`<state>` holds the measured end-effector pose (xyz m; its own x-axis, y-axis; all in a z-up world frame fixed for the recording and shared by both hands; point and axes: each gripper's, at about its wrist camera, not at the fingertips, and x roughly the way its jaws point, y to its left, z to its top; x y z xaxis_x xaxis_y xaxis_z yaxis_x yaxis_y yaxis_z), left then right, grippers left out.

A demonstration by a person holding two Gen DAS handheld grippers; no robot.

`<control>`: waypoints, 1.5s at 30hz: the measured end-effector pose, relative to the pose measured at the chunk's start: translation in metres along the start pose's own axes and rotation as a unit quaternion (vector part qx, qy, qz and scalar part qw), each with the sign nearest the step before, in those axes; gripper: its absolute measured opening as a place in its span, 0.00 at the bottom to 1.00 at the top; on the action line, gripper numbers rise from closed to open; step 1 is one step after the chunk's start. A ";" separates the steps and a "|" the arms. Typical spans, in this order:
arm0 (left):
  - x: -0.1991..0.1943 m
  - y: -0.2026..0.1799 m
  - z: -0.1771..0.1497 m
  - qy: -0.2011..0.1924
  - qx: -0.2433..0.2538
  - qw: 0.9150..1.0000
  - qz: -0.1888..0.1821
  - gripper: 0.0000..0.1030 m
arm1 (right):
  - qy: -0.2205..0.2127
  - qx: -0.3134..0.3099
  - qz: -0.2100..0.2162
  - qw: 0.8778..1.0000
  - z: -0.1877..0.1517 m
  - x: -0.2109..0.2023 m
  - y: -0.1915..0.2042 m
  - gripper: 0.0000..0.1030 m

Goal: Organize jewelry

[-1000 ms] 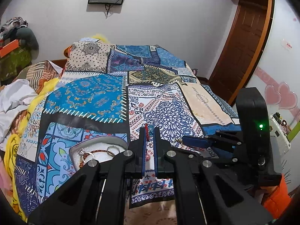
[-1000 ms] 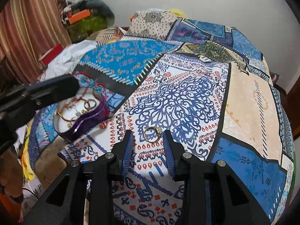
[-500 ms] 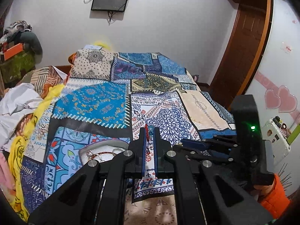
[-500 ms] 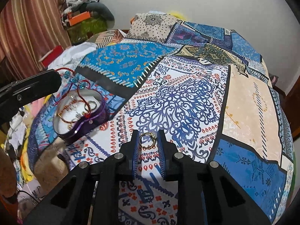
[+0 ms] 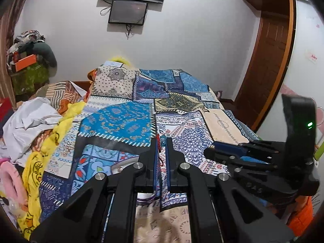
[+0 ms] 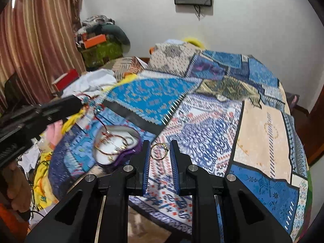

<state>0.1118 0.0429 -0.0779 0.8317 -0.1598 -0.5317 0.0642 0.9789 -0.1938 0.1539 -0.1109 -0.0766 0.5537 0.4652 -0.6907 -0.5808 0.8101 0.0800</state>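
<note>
Two ribbed blue pads of the right gripper (image 6: pixel 160 151) clasp a thin gold ring (image 6: pixel 159 151), raised above the patterned quilt (image 6: pixel 261 135). At ten o'clock the left gripper (image 5: pixel 161 141) pinches a red beaded cord (image 5: pixel 159 142) over a glossy purple heart-shaped tray (image 6: pixel 129 154).

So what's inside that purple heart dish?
Inside the purple dish, the right camera shows a tangle of red cord and a few gold rings. They blur together, so an exact count isn't possible, and whatever lies under the pile is hidden.
</note>
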 end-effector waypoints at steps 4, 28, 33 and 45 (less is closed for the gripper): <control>-0.005 0.010 -0.002 -0.001 -0.005 1.000 0.010 0.05 | -0.014 -0.004 0.010 1.000 0.005 -0.005 0.012 0.17; 0.042 0.052 -0.030 0.063 -0.039 0.997 -0.011 0.05 | 0.044 -0.019 0.060 0.997 -0.001 0.055 0.044 0.17; 0.053 0.056 -0.037 0.080 -0.042 0.996 -0.015 0.05 | 0.062 -0.025 0.070 0.995 -0.007 0.065 0.052 0.17; 0.063 0.065 -0.042 0.095 -0.060 0.993 -0.021 0.05 | 0.079 -0.030 0.068 0.994 -0.010 0.082 0.056 0.17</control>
<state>0.1449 0.0913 -0.1583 0.7093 -0.2318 -0.6657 0.0210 0.9509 -0.3088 0.1607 -0.0305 -0.1364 0.3686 0.5036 -0.7814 -0.6814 0.7182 0.1414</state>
